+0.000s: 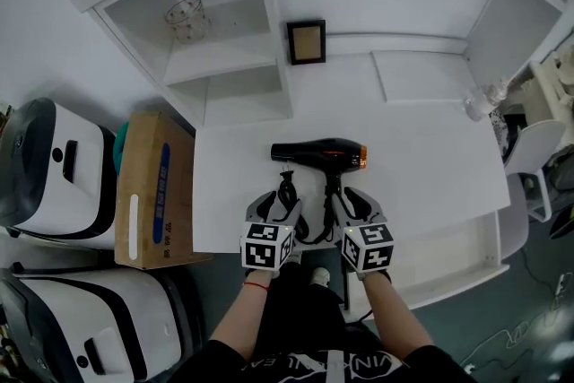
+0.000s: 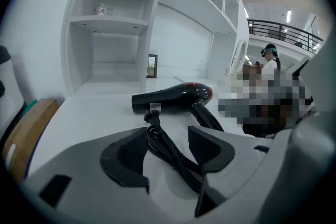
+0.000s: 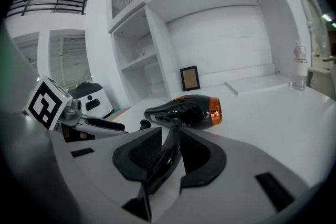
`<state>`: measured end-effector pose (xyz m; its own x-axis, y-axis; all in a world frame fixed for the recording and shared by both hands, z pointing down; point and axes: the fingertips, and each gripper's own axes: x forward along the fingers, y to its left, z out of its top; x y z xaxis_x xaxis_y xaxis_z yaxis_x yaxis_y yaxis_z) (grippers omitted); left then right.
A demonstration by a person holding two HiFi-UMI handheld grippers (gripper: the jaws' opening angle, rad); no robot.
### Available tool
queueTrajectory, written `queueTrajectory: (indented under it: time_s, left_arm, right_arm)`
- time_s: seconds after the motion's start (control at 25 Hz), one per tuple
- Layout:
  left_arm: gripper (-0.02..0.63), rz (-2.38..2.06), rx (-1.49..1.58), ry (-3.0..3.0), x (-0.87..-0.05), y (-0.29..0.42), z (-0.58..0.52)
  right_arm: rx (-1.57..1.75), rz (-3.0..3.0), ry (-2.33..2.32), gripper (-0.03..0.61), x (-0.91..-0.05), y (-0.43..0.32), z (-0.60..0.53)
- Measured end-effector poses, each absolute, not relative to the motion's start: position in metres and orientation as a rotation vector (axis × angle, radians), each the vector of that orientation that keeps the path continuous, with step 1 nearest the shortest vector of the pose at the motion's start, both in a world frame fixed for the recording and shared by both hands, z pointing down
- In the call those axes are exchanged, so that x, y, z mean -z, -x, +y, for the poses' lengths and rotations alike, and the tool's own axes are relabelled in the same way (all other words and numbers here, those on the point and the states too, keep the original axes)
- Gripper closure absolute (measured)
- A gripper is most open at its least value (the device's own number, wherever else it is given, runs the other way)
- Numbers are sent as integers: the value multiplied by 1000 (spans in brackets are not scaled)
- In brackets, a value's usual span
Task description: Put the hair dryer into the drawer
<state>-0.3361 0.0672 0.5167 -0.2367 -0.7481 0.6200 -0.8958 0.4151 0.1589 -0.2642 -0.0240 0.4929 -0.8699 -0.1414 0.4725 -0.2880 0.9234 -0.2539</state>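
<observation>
The right gripper point(image 3: 170, 139) is open only a little, and the black handle point(image 3: 169, 152) of the hair dryer point(image 1: 320, 153) sits between its jaws; it does not look squeezed yet. The left gripper point(image 2: 168, 139) is open wide, with the cord point(image 2: 156, 126) lying loose between its jaws. The hair dryer lies on its side in the middle of the white tabletop point(image 1: 421, 148), just above both grippers in the head view. To do this step well, I think the right gripper should close tight on the handle and the left one should pinch the cord, so it does not drag. Then both can lift together toward what looks like an open drawer point(image 1: 466, 247) at the lower right. I count two grippers, one hair dryer, one cord, one picture frame point(image 1: 306, 41), one glass point(image 1: 186, 18), one bottle point(image 1: 484, 99) and one cardboard box point(image 1: 152, 188).
</observation>
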Motion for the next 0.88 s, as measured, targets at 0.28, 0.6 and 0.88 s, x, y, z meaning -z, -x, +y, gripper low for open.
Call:
queueTrajectory:
  time_s: [0.28,0.6,0.88]
  left_arm:
    - [338,-1970,-389,-1297,-538,364,46]
    - [327,-1922,-430,-1235,-553,379,29]
    - [327,-1897,-506,-1206,-571,380,31]
  right_arm:
    - [-515,-2574,-391,477,-503,277,-42]
    - [-543,-2560,-418,477,-510,281,-52]
    - [-555,-2553,-420,477,-512,284,-57]
